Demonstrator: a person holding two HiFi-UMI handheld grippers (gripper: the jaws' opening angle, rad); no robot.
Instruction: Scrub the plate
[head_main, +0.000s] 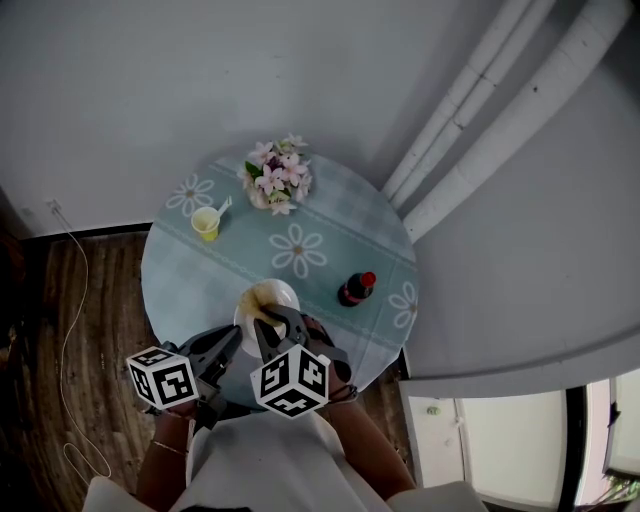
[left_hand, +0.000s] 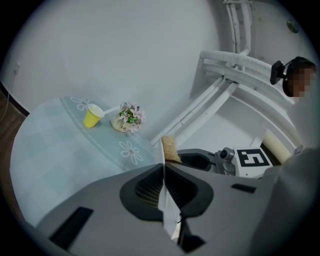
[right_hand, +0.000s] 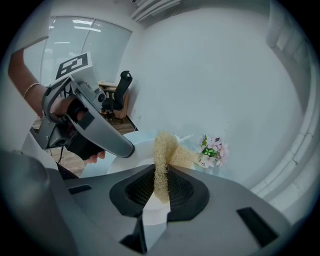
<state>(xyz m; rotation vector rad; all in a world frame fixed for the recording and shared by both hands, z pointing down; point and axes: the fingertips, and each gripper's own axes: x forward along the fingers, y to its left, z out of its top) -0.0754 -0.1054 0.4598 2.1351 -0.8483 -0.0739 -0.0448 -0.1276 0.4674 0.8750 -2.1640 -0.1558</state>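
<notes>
Round table with a pale blue daisy-print cloth (head_main: 190, 290). White round plate (head_main: 287, 294) sits at the table's near edge. Its rim is pinched in the left gripper (head_main: 236, 338), jaws nearly closed. Right gripper (head_main: 266, 325), just right of it, has its jaws a narrow gap apart, clamped on a beige mesh scrubber (right_hand: 162, 160) over the plate.

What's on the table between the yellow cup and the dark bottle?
Nothing stands there. In the head view, between the yellow cup and the bottle there is only tablecloth with a printed daisy.
</notes>
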